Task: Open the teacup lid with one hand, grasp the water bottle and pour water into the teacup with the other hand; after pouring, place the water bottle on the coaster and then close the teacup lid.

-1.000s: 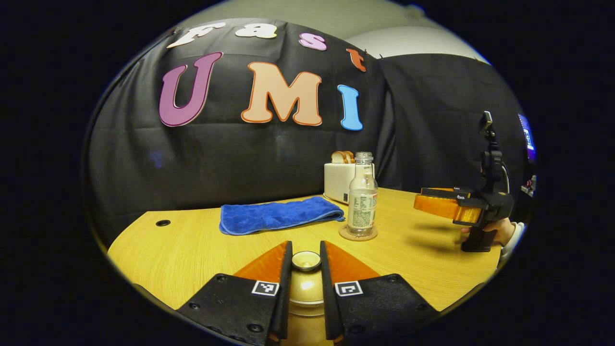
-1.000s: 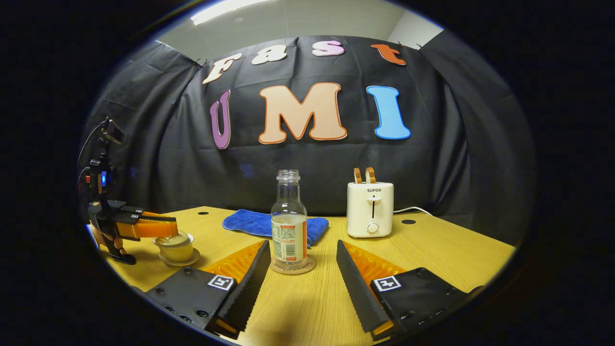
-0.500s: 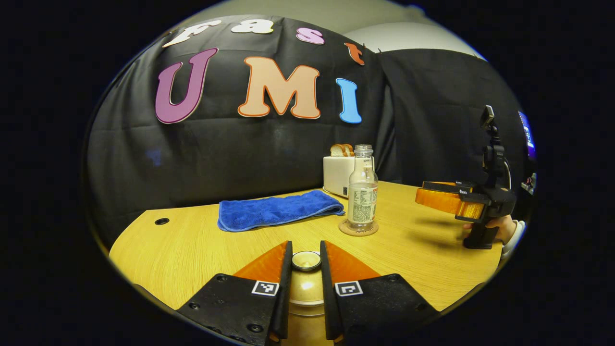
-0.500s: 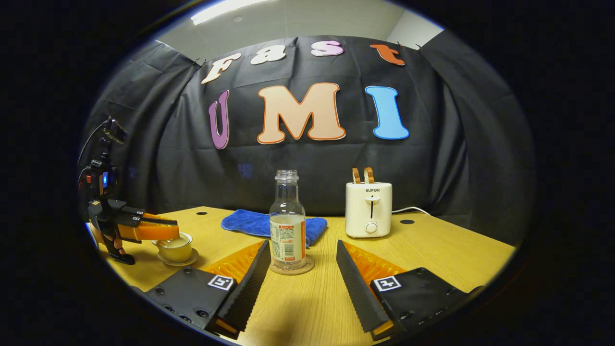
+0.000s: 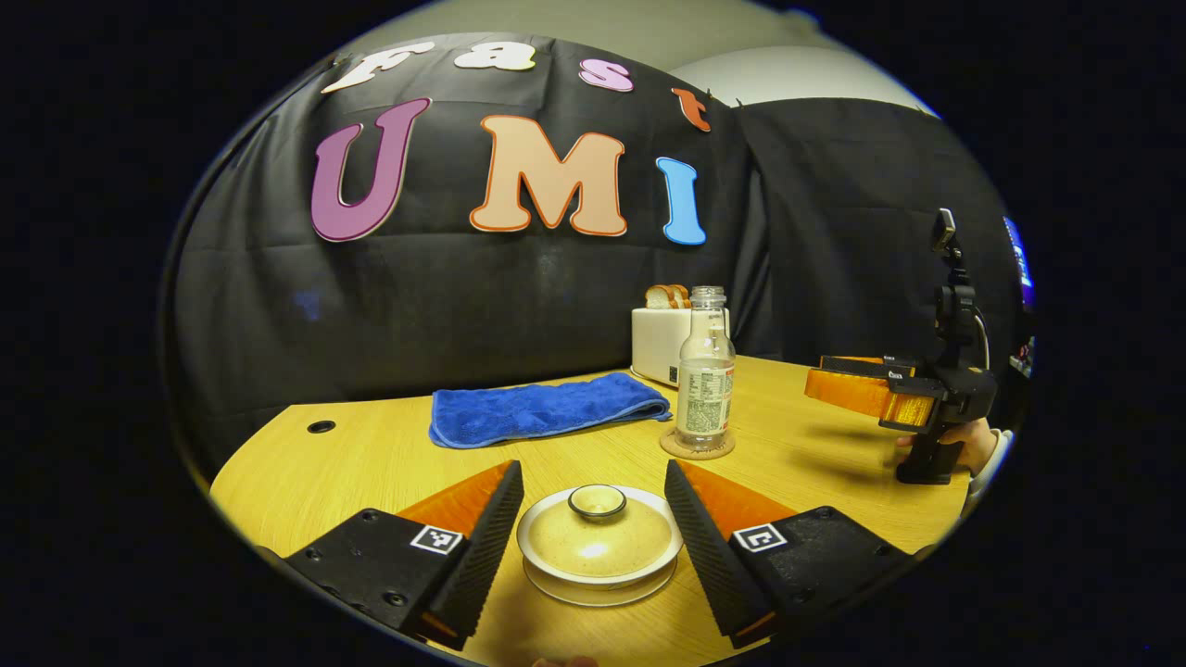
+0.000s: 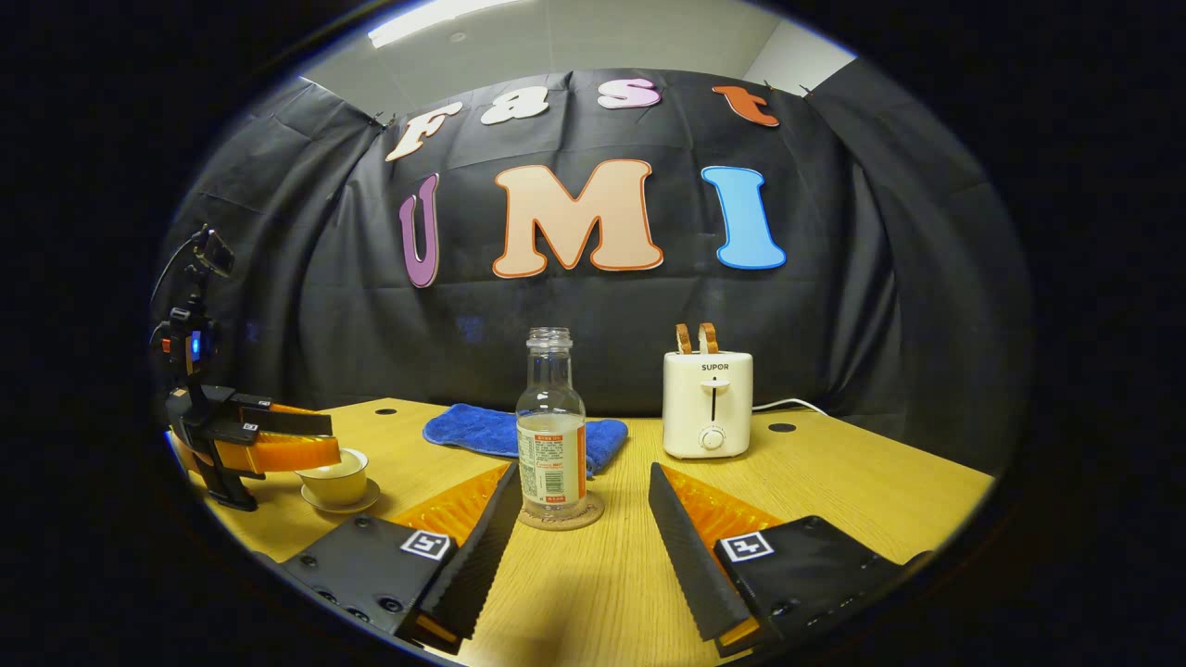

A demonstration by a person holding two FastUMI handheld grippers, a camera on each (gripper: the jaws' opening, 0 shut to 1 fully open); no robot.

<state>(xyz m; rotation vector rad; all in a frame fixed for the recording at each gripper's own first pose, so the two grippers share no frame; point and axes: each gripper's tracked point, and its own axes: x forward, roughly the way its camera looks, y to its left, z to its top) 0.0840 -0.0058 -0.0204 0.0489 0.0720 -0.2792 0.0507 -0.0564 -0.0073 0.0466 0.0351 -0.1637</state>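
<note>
A cream teacup (image 5: 598,556) sits on its saucer with the lid (image 5: 597,528) on top, right between the spread fingers of my left gripper (image 5: 591,468), which is open and touches nothing. The clear, uncapped water bottle (image 5: 706,371) stands upright on a round coaster (image 5: 697,446) farther back to the right. In the right gripper view the bottle (image 6: 551,435) and coaster (image 6: 560,515) are just ahead of my right gripper (image 6: 584,472), open and held short of them. The teacup (image 6: 339,472) stands at the far left there, with the left gripper (image 6: 278,449) over it.
A folded blue towel (image 5: 547,412) lies behind the cup on the wooden table (image 5: 371,463). A white toaster (image 6: 708,404) with bread slices stands at the back by the cloth wall. A hand (image 5: 973,445) holds the right gripper (image 5: 857,389) at the table's right side.
My left gripper was shut on the lid's knob and has now opened, leaving the lid resting on the cup. The right gripper and the bottle have barely moved.
</note>
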